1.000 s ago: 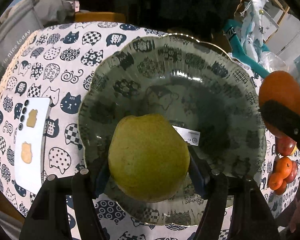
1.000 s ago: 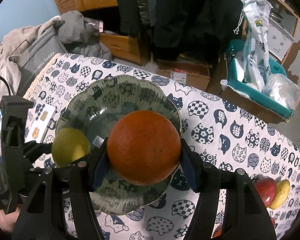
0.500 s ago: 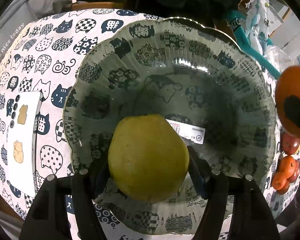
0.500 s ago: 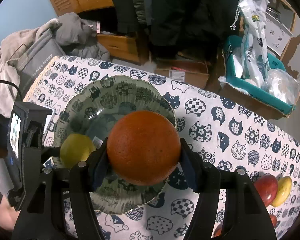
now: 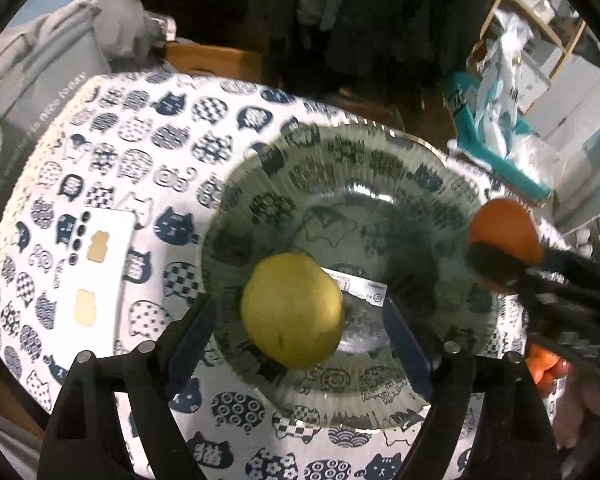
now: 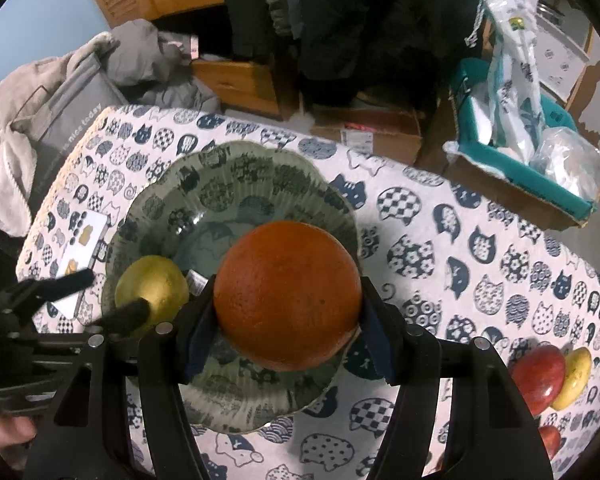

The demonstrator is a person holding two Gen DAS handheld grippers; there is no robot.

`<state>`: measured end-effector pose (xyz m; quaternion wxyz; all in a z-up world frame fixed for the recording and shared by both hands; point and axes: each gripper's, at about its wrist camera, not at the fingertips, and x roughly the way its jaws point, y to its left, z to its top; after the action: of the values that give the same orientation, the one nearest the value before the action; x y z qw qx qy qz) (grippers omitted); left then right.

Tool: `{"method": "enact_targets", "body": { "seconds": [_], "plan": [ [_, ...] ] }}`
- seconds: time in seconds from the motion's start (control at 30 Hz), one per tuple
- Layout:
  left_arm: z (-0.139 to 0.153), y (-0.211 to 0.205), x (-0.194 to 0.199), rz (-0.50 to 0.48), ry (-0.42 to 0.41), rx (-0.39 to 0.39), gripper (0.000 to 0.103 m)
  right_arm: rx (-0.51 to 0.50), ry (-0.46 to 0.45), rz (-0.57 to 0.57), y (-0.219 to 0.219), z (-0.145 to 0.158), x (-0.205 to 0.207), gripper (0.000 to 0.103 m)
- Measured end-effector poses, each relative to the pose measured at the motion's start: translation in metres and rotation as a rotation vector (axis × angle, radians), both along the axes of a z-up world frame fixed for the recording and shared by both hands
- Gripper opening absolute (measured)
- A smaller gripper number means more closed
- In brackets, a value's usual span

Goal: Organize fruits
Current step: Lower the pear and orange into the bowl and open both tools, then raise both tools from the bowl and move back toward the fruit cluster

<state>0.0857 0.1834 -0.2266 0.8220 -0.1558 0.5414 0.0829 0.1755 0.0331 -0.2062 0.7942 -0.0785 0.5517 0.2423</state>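
A yellow-green pear (image 5: 292,316) lies in the large grey patterned plate (image 5: 380,160), free of my left gripper (image 5: 300,336), whose jaws stand wide open on either side of it. The pear also shows in the right wrist view (image 6: 152,292), with the left gripper's fingers (image 6: 124,314) beside it. My right gripper (image 6: 286,320) is shut on a large orange (image 6: 286,294) and holds it above the plate (image 6: 236,176). From the left wrist view the orange (image 5: 504,232) hangs over the plate's right rim.
The table has a cat-print cloth (image 6: 480,248). A white card (image 5: 96,276) lies left of the plate. A red apple (image 6: 540,372) and a yellow fruit (image 6: 576,376) lie at the right; small oranges (image 5: 544,368) too. A teal box (image 6: 532,160) stands beyond the table.
My left gripper has opened and let the pear go into the plate, then drawn back. The right gripper has held its grip on the orange above the plate.
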Motion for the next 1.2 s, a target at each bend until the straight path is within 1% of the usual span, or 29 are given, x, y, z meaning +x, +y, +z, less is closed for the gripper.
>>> {"method": "enact_targets", "body": {
  "seconds": [0.17, 0.4, 0.5, 0.83, 1.0, 1.2],
  "plan": [
    [0.012, 0.014, -0.013, 0.038, -0.021, 0.012, 0.086, -0.044, 0.021, 0.05, 0.017, -0.016, -0.008, 0.065],
    [0.009, 0.028, -0.027, 0.084, -0.014, 0.019, 0.086, -0.099, 0.052, 0.106, 0.035, -0.036, -0.02, 0.065],
    [0.008, 0.031, -0.03, 0.089, -0.01, 0.038, 0.086, -0.107, 0.064, 0.124, 0.041, -0.04, -0.024, 0.065],
    [0.003, 0.035, -0.036, 0.088, 0.004, 0.04, 0.086, -0.158, 0.109, 0.178, 0.06, -0.057, -0.037, 0.065],
    [0.003, 0.036, -0.036, 0.09, 0.007, 0.04, 0.086, -0.164, 0.152, 0.18, 0.061, -0.067, -0.037, 0.067],
    [0.006, 0.038, -0.037, 0.095, 0.002, 0.036, 0.086, -0.162, 0.157, 0.177, 0.062, -0.068, -0.037, 0.068]
  ]
}}
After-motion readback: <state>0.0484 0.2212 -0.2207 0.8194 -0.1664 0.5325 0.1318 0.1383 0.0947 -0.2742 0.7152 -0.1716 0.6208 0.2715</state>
